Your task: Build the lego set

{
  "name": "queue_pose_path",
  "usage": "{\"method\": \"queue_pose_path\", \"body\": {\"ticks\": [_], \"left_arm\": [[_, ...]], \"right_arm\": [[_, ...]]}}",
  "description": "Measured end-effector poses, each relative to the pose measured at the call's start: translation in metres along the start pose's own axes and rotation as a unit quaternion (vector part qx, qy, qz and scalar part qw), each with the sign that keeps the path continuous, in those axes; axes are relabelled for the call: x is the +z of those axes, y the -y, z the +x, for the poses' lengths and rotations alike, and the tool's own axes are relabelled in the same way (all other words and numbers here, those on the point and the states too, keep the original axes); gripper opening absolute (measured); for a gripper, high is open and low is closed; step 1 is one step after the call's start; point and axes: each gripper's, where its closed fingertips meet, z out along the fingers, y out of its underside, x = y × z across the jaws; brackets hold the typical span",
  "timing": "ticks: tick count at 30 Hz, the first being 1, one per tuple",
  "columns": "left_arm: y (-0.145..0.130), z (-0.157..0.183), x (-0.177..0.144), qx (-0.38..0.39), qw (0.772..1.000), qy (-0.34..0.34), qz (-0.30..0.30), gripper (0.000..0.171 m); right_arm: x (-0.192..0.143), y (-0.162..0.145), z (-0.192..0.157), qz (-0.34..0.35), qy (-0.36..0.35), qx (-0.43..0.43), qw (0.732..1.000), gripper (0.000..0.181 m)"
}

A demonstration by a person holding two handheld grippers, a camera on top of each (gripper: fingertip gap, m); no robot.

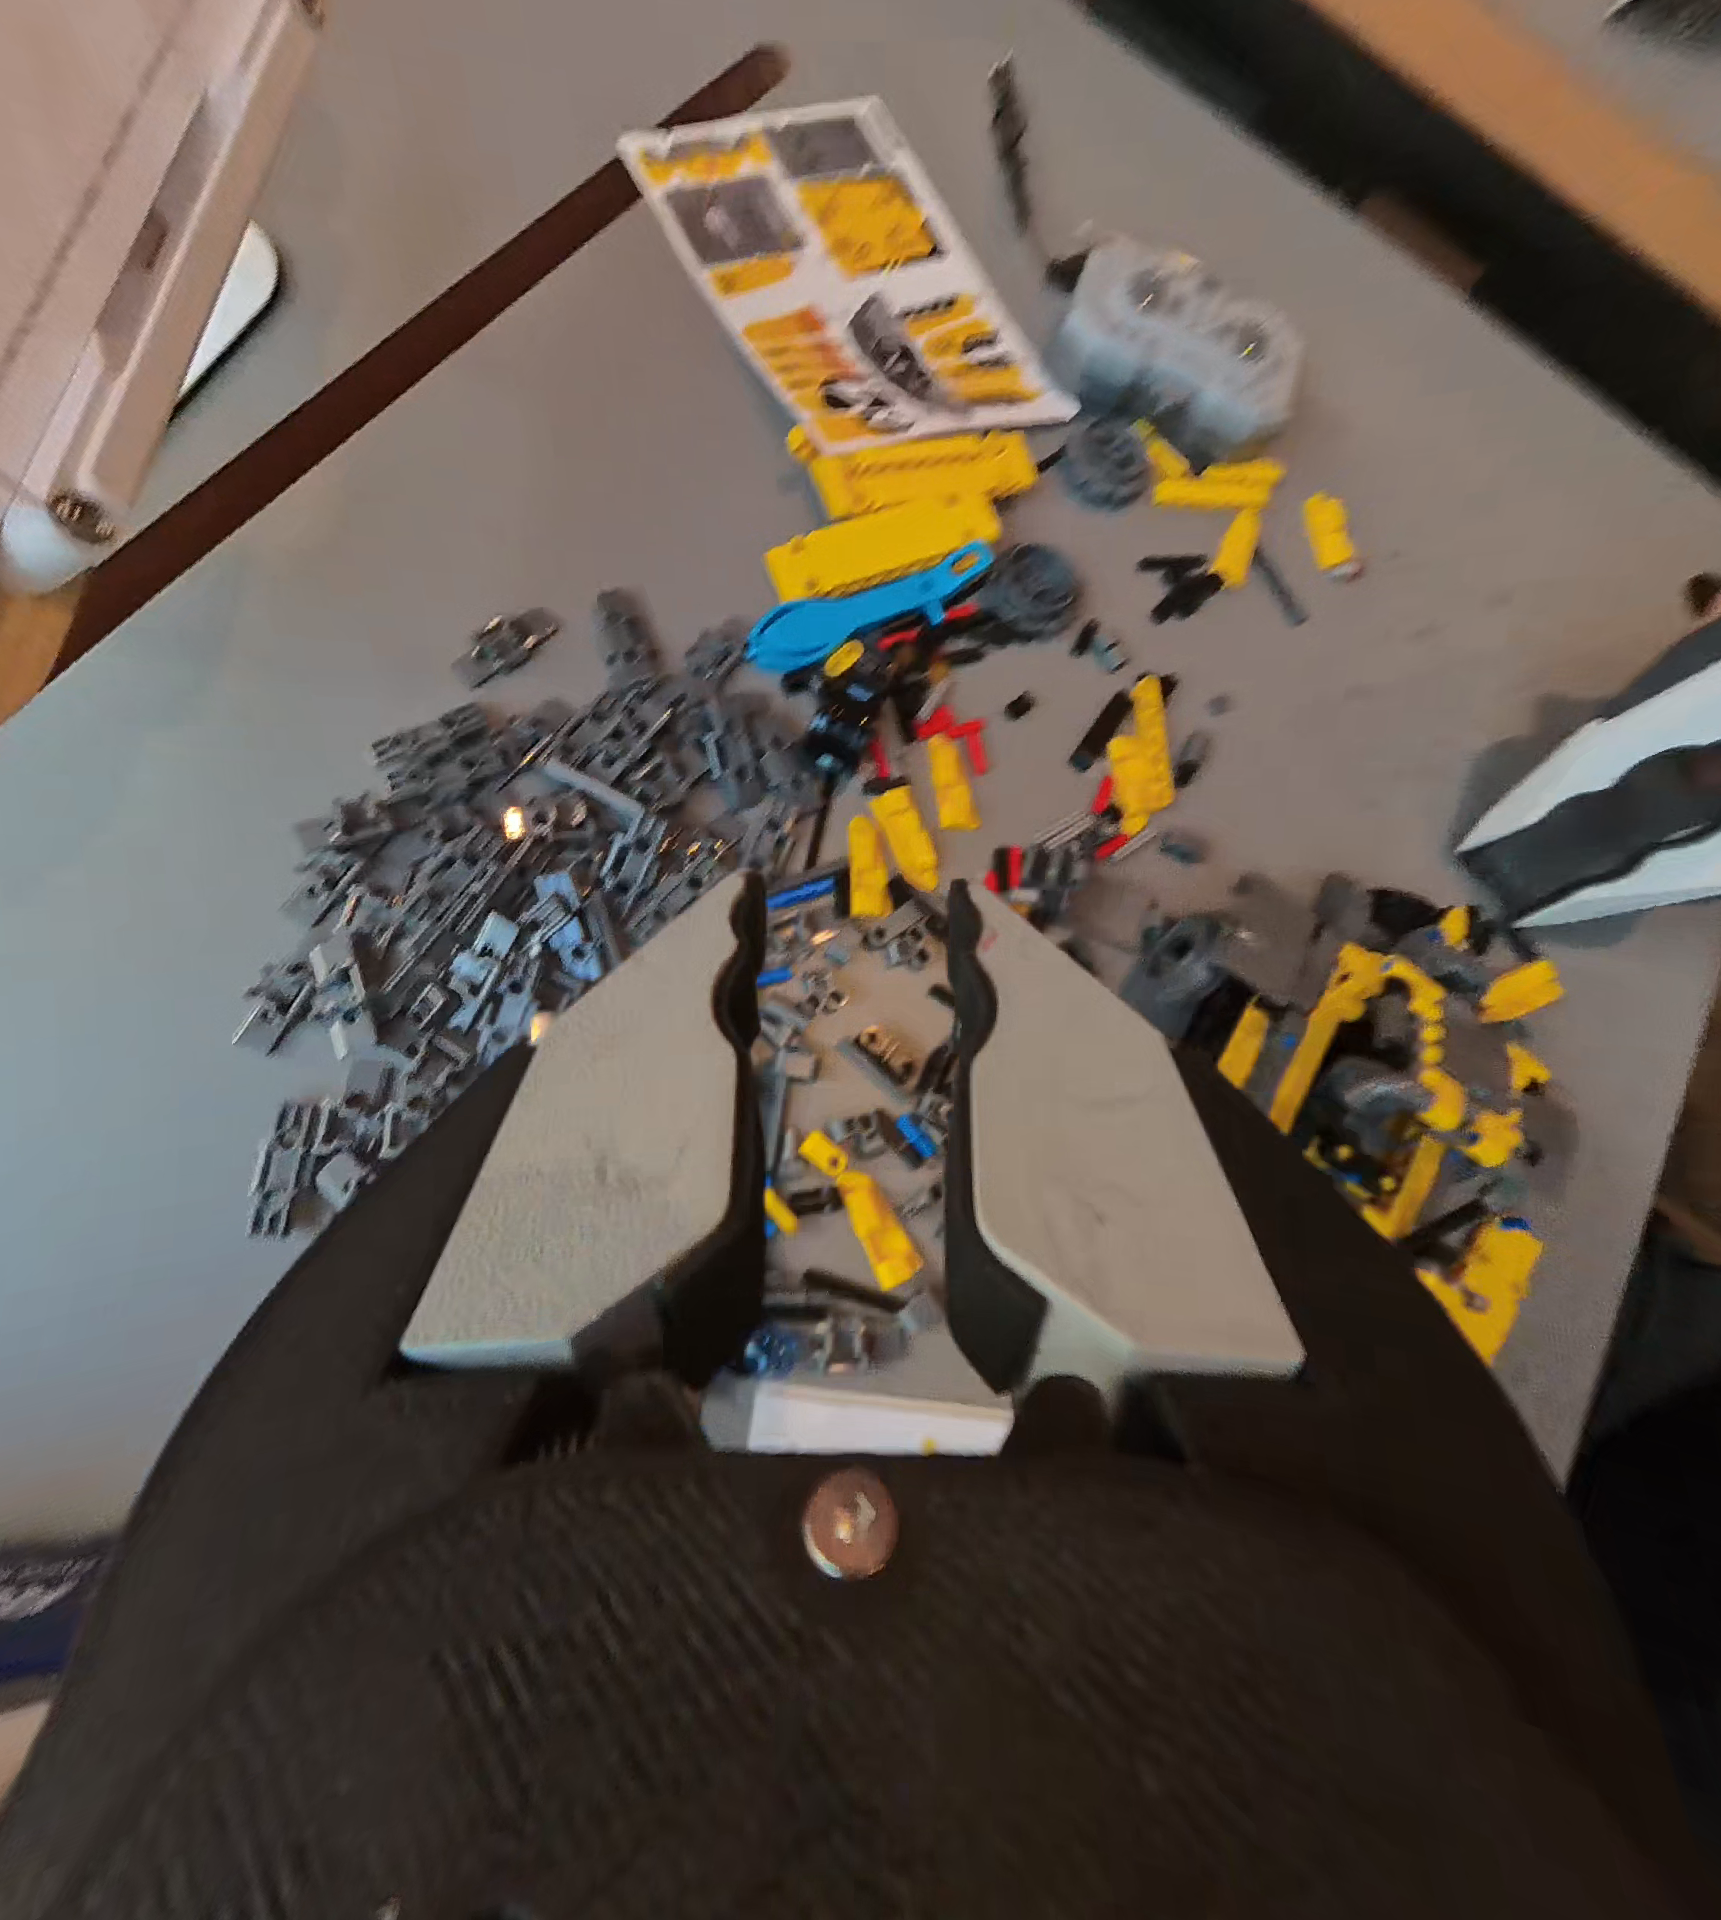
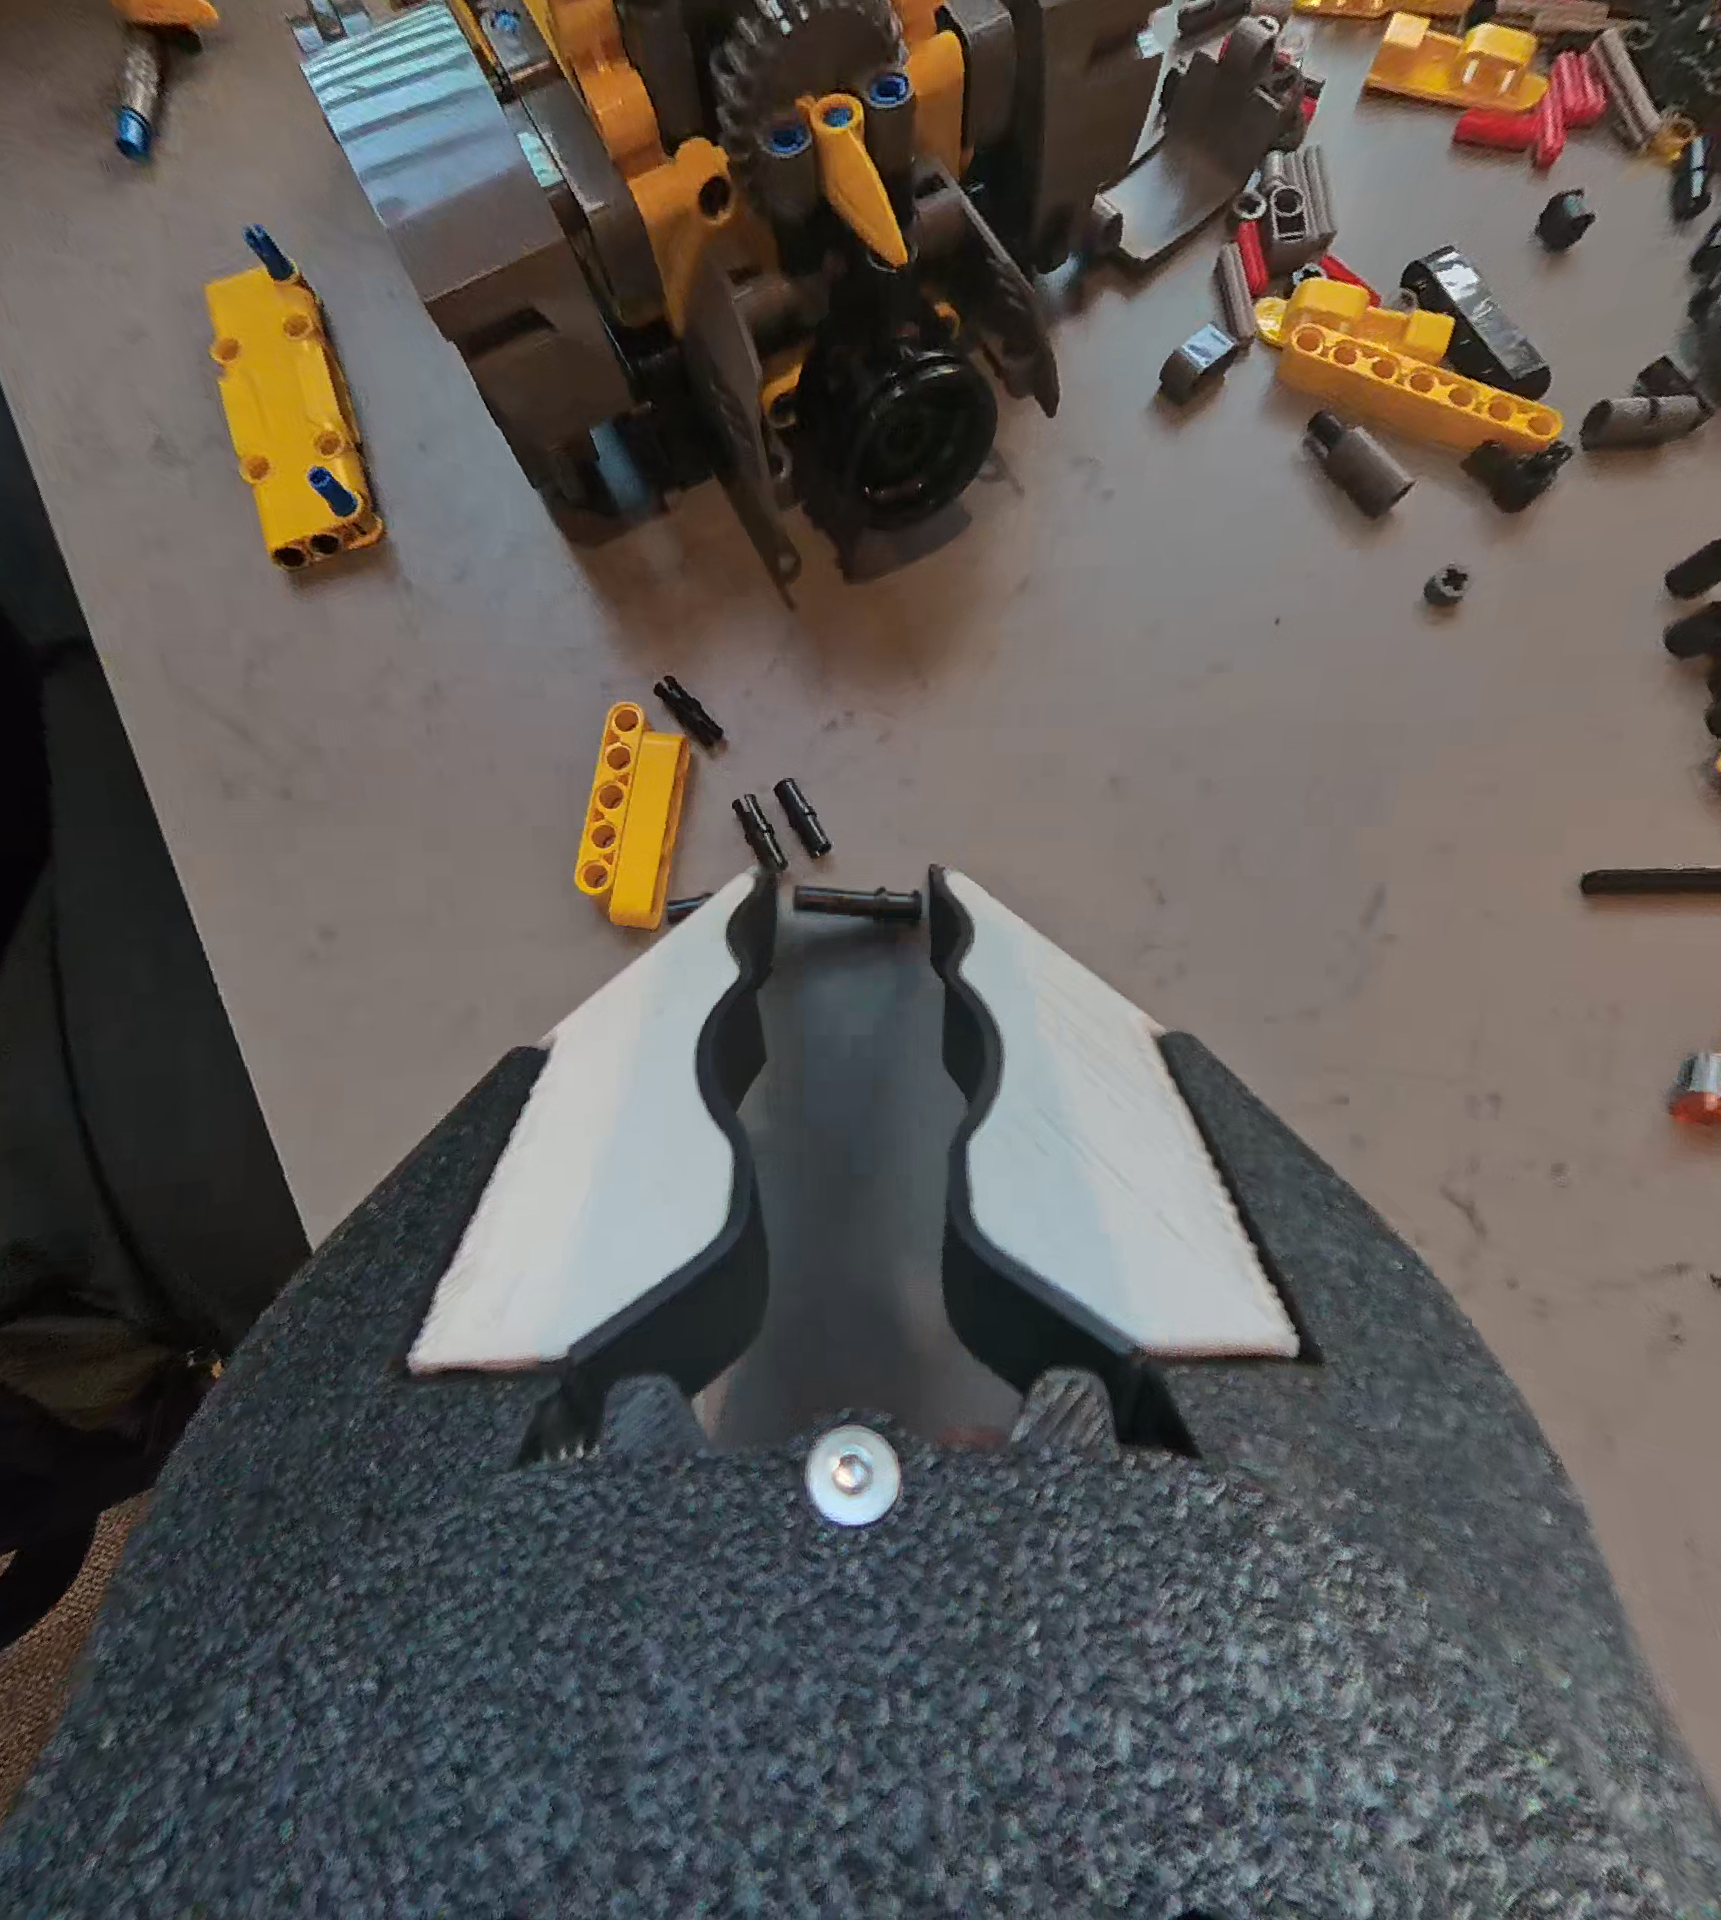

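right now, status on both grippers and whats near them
Left gripper open, above loose bricks. Right gripper open, black pin crosswise between tips. Half-built model ahead, apart.

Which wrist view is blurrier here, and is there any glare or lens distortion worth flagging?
Left wrist view: smeared throughout, the grey parts pile and sticker sheet soft, a small glint in the pile. Right wrist view: mostly crisp, the black pin at the right gripper sharp; wide-angle bending at the edges in both.
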Motion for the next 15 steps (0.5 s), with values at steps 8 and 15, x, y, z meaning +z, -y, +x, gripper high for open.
{"method": "queue_pose_path", "body": {"ticks": [8, 15], "left_arm": [[-0.051, -0.049, 0.005, -0.014, 0.99, 0.081, -0.114, 0.028], [-0.092, -0.062, 0.014, -0.001, 0.972, 0.097, -0.216, 0.016]], "right_arm": [[-0.017, 0.019, 0.015, 0.094, -0.043, 0.029, 0.994, 0.037], [-0.062, 0.025, 0.09, 0.211, -0.235, 0.105, 0.943, 0.036]]}}
